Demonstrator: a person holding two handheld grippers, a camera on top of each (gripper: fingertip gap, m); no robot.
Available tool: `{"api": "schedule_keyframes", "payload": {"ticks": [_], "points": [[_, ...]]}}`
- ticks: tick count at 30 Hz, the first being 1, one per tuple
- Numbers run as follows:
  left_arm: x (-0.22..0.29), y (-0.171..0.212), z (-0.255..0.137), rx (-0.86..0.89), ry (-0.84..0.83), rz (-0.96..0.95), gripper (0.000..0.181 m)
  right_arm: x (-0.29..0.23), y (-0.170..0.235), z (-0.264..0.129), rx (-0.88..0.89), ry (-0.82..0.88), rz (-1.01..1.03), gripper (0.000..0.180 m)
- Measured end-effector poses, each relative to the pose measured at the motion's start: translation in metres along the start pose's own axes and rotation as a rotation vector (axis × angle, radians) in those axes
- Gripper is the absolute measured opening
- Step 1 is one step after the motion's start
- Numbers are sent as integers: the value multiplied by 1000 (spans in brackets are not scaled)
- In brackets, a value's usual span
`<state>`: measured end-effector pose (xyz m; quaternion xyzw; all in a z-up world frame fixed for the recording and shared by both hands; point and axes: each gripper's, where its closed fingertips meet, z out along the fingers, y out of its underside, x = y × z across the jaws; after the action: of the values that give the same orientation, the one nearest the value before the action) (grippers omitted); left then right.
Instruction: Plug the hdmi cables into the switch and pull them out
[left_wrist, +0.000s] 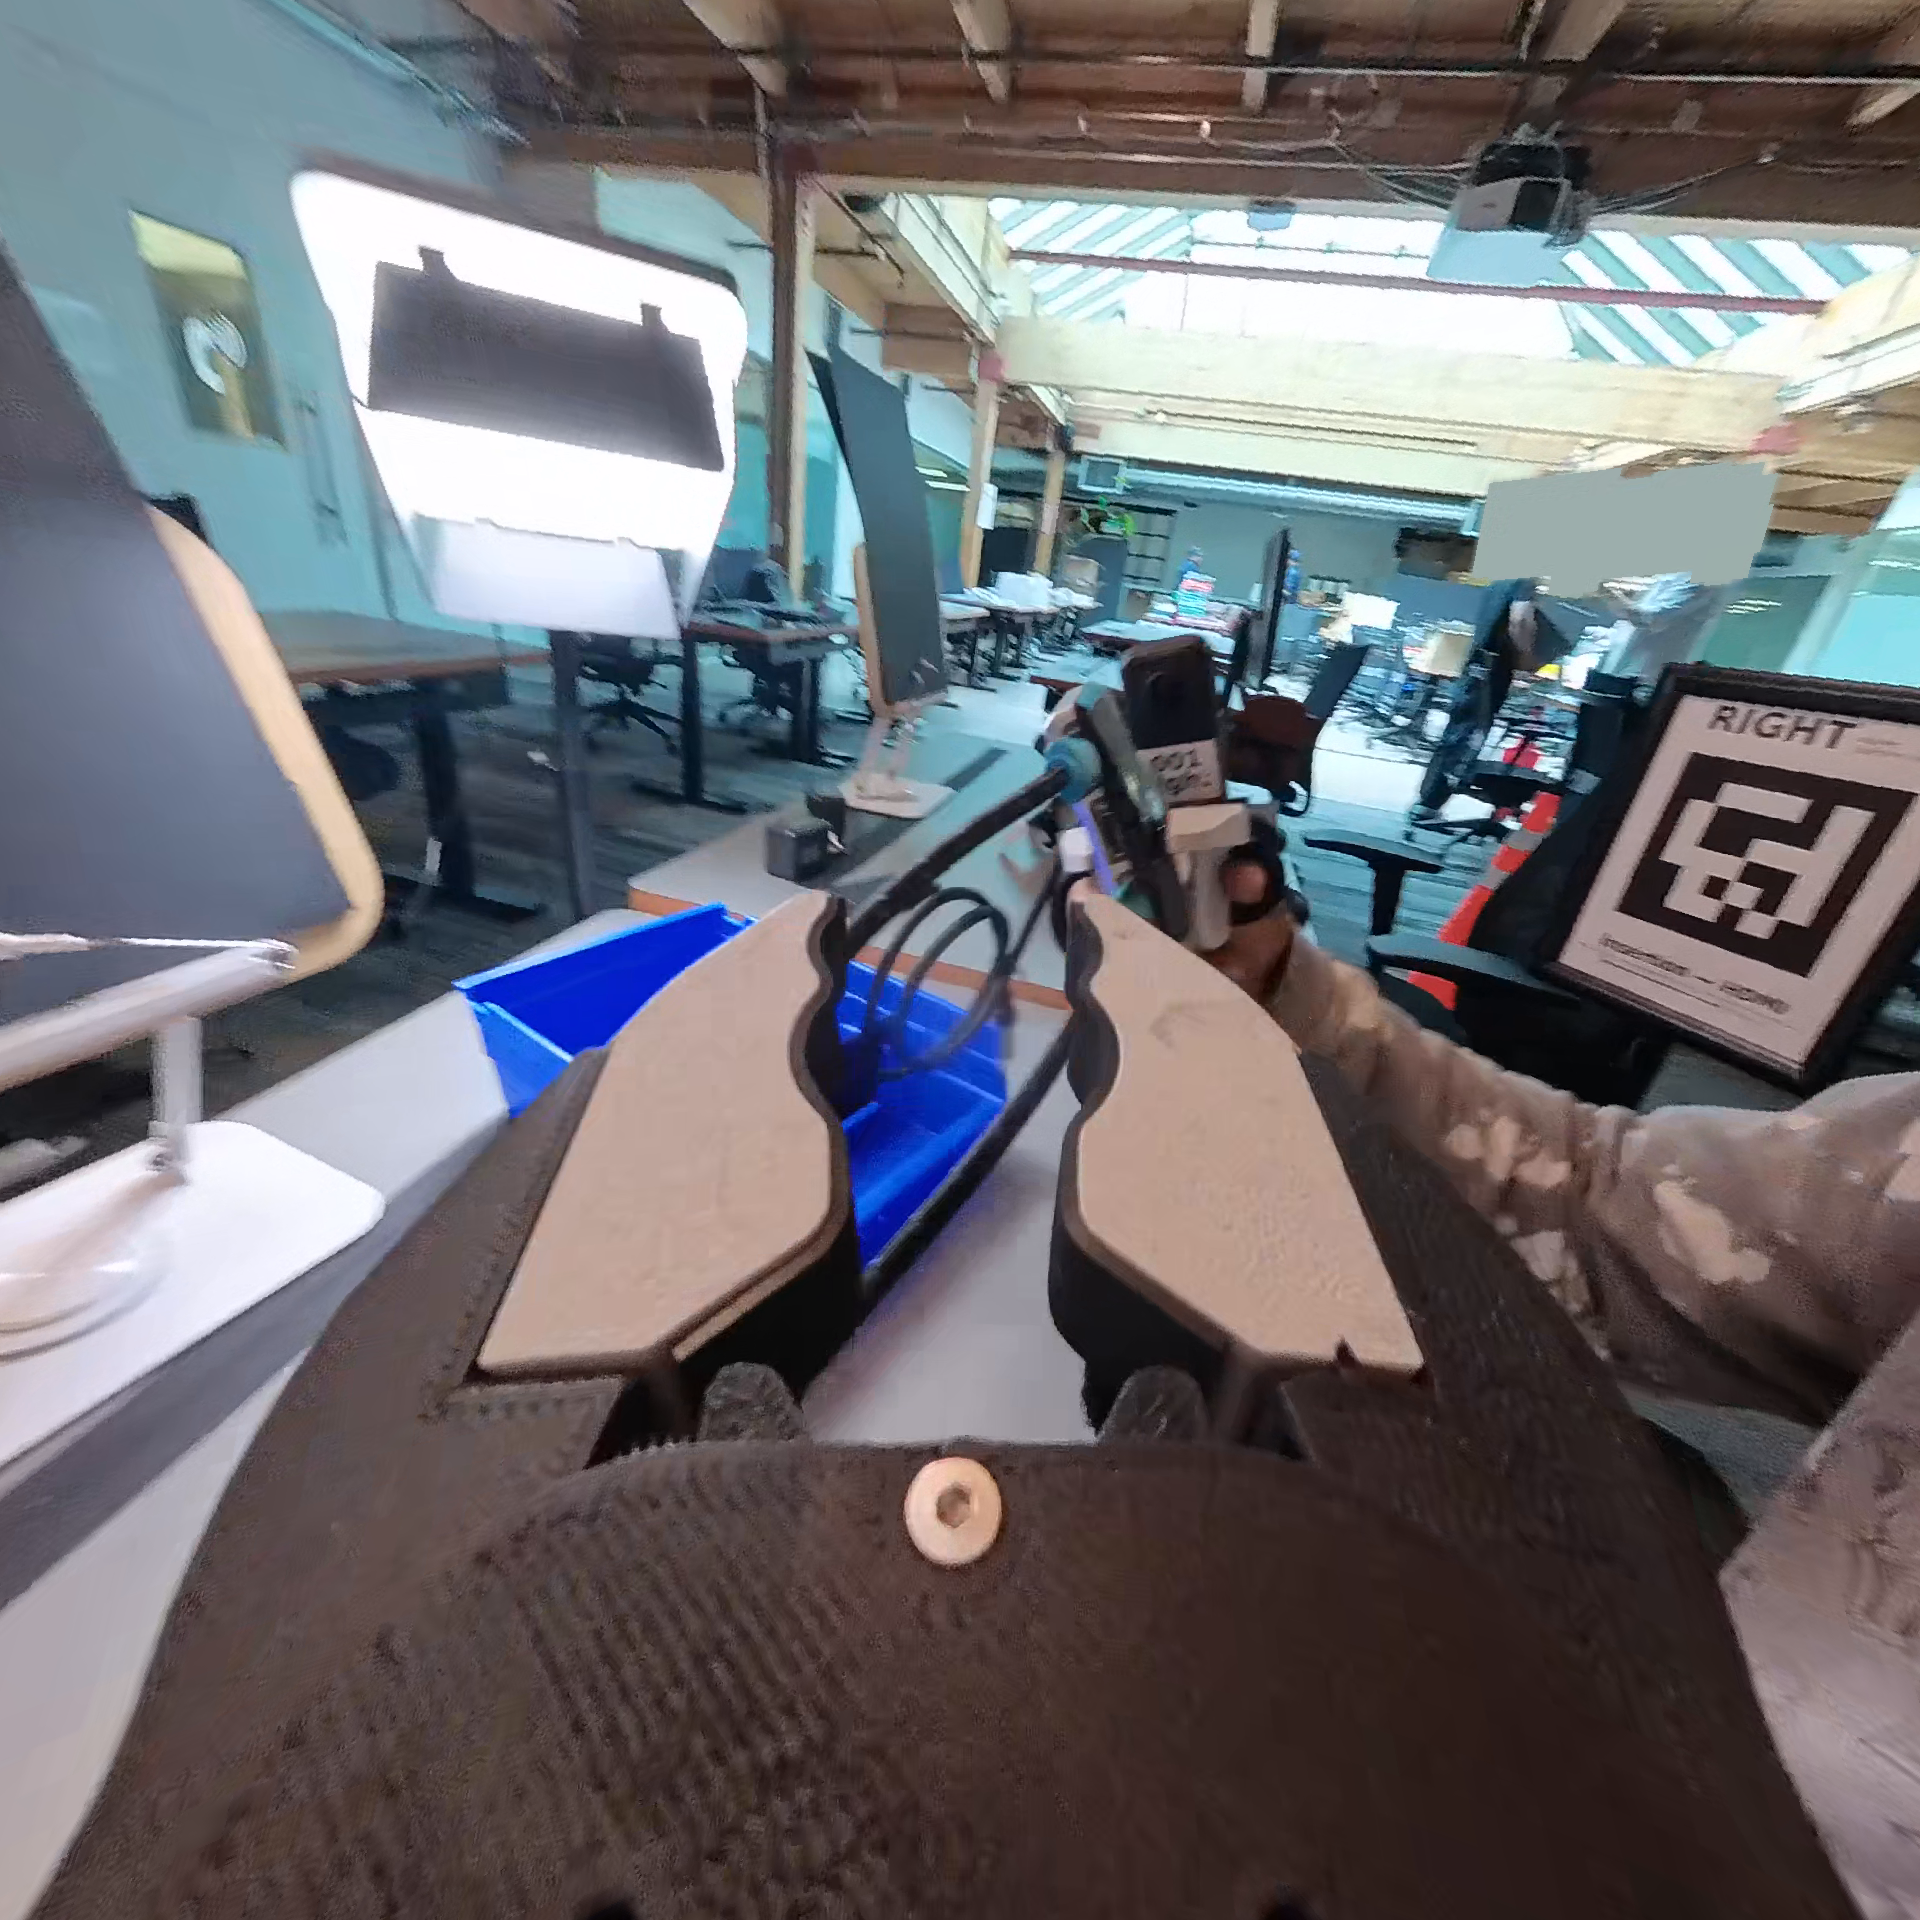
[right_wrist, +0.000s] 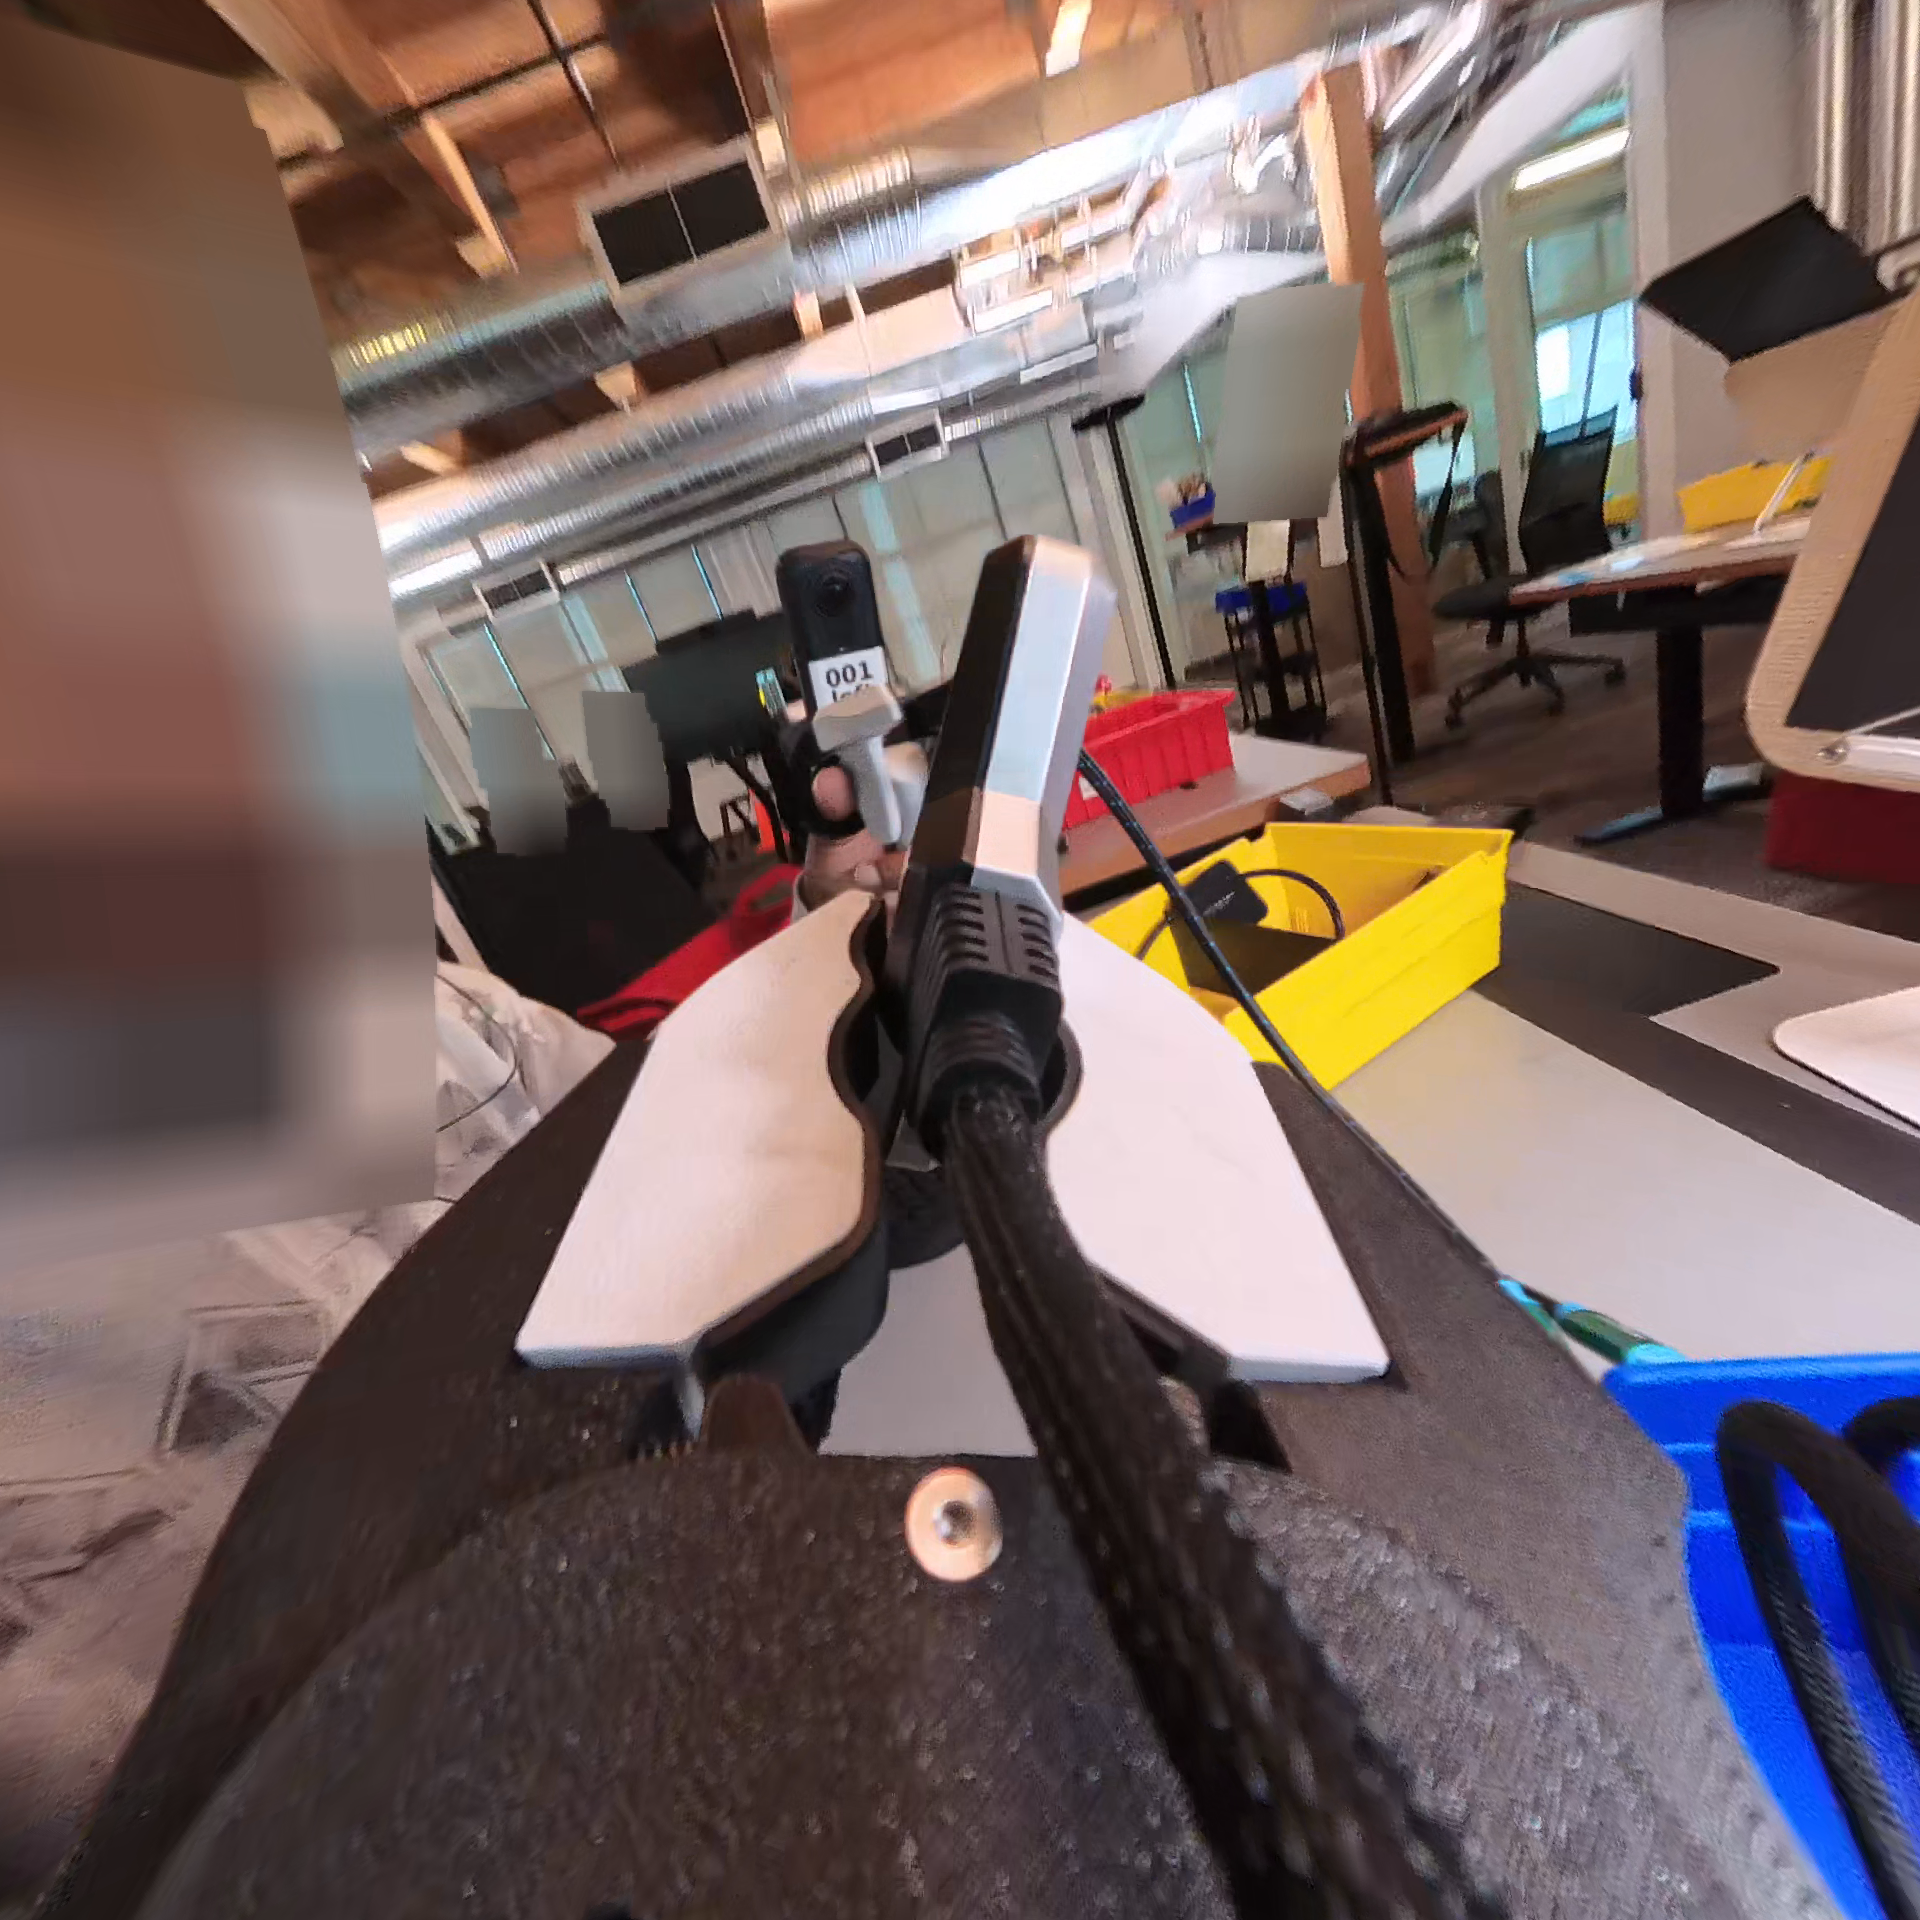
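Black textured tongs (left_wrist: 945, 925), pale grey fingers (left_wrist: 686, 1122), silver screw (left_wrist: 953, 1509), mottled grey sleeve (left_wrist: 1621, 1216).

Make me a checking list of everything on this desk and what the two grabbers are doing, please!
Surface: grey table, mostly bare near the bins.
Job's things: HDMI plug pinched in the right gripper; a small black box in the yellow bin, possibly the switch.
Clutter: blue bin, white lamp base.
Grippers: left gripper open, empty; right fingers closed on the plug.
Cables: braided cable trails back over the right gripper; coiled black cable in the blue bin.
Surroundings: open office, desks, chairs.
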<state>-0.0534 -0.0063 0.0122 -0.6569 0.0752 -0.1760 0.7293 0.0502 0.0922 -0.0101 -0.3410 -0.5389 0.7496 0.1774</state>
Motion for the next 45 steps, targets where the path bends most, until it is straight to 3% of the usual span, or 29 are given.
{"api": "schedule_keyframes", "payload": {"ticks": [4, 8, 14, 17, 23, 29, 36, 45], "points": [[-10, -21, -24, 61, -72, 43, 39, -4, -37, 7, -195, 50, -70, 25], [-12, -28, -34, 78, -98, 58, 39, 25, -72, 7, -375, 171, -141, 25], [-16, -34, -43, 94, -130, 85, 38, 48, -131, -5, -421, 309, -237, 24], [-20, -33, -44, 94, -132, 69, 37, 61, -139, -17, -466, 376, -273, 24], [-29, -29, -43, 88, -155, 74, 36, 40, -167, -27, -321, 308, -297, 25], [-34, -18, -33, 57, -150, 57, 36, 2, -207, -41, -65, 206, -275, 24], [-33, -12, -27, 39, -139, 50, 36, 43, -182, -60, -239, 395, -344, 23], [-35, -9, -26, 31, -143, 56, 35, 149, -92, -87, -648, 641, -259, 23]]}}
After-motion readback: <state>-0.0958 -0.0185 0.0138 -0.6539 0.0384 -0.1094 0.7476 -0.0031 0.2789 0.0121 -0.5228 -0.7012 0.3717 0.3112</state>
